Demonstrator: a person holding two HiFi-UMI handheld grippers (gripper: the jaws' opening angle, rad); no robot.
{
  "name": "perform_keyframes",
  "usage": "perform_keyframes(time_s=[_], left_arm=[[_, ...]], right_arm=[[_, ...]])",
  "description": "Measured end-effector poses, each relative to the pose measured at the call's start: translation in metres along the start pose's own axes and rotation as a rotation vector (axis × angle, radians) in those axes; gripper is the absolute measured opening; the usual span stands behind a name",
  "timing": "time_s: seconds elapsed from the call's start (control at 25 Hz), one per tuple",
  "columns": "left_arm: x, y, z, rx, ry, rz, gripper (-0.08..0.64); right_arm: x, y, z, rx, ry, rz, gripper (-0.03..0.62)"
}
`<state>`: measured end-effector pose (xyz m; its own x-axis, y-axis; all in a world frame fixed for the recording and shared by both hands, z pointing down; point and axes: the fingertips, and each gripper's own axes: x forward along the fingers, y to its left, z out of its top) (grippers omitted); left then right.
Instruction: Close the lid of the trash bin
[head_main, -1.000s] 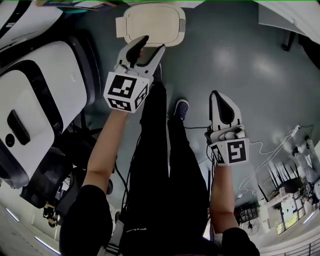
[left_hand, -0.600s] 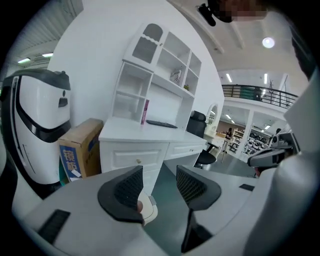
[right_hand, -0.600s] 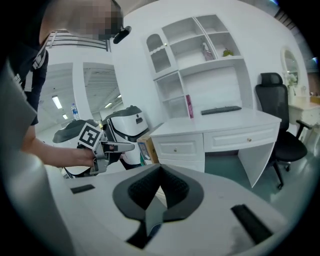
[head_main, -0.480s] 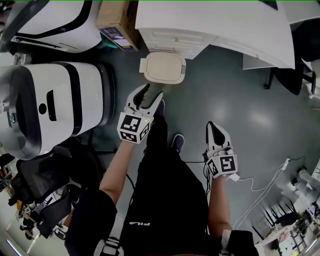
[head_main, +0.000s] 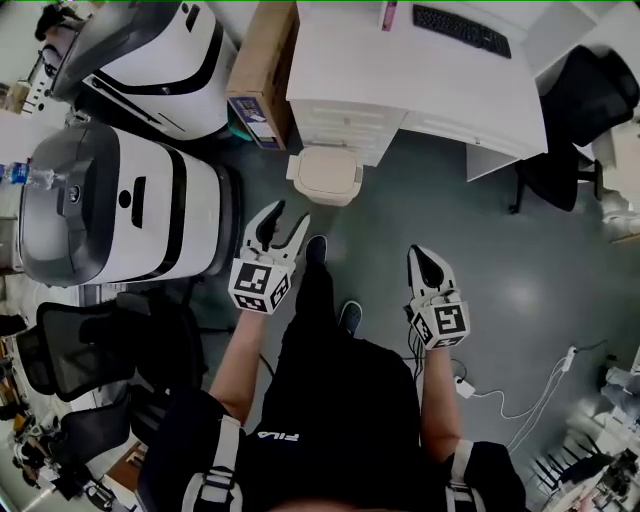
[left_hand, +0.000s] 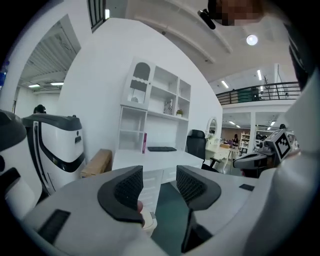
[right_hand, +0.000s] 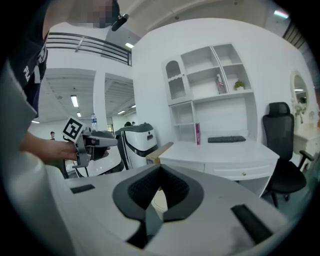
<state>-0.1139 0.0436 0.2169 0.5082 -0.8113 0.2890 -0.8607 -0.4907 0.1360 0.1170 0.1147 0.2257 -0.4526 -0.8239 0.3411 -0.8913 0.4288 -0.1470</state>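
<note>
My left gripper (head_main: 282, 225) hangs with its jaws wide apart, nothing between them — my right gripper (head_main: 430, 268) has its jaws pressed together, empty. The trash bin (head_main: 324, 196) stands just ahead of my left gripper, against the white desk (head_main: 400, 80) — its lid (head_main: 327, 165) down.

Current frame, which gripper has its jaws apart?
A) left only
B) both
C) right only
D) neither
A: the left gripper shows a clear gap between its pads with nothing in it, while the right gripper has its pads together.
</note>
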Motion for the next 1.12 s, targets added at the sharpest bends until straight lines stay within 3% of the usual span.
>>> perform_keyframes(time_s=[0.28, 0.56, 0.72, 0.92, 1.12], left_arm=[[-0.075, -0.041, 0.037, 0.025, -0.089, 0.051, 0.213], [-0.128, -0.088, 0.045, 0.04, -0.134, 0.054, 0.213], [-0.15, -0.113, 0.051, 0.045, -0.146, 0.072, 0.213], [-0.182, -0.14, 0.053, 0.018, -0.165, 0.092, 0.213], [-0.197, -0.155, 0.056, 0.024, -0.163, 0.085, 0.213]], right_arm=[[-0.05, 0.009, 0.021, -0.021, -0.081, 0.013, 0.003], [-0.093, 0.035, 0.038, -0.067, -0.147, 0.052, 0.003], [-0.128, 0.037, 0.064, -0.072, -0.241, 0.04, 0.003], [-0.172, 0.044, 0.08, -0.102, -0.266, 0.05, 0.003], [-0.188, 0.05, 0.069, -0.093, -0.257, 0.033, 0.003]])
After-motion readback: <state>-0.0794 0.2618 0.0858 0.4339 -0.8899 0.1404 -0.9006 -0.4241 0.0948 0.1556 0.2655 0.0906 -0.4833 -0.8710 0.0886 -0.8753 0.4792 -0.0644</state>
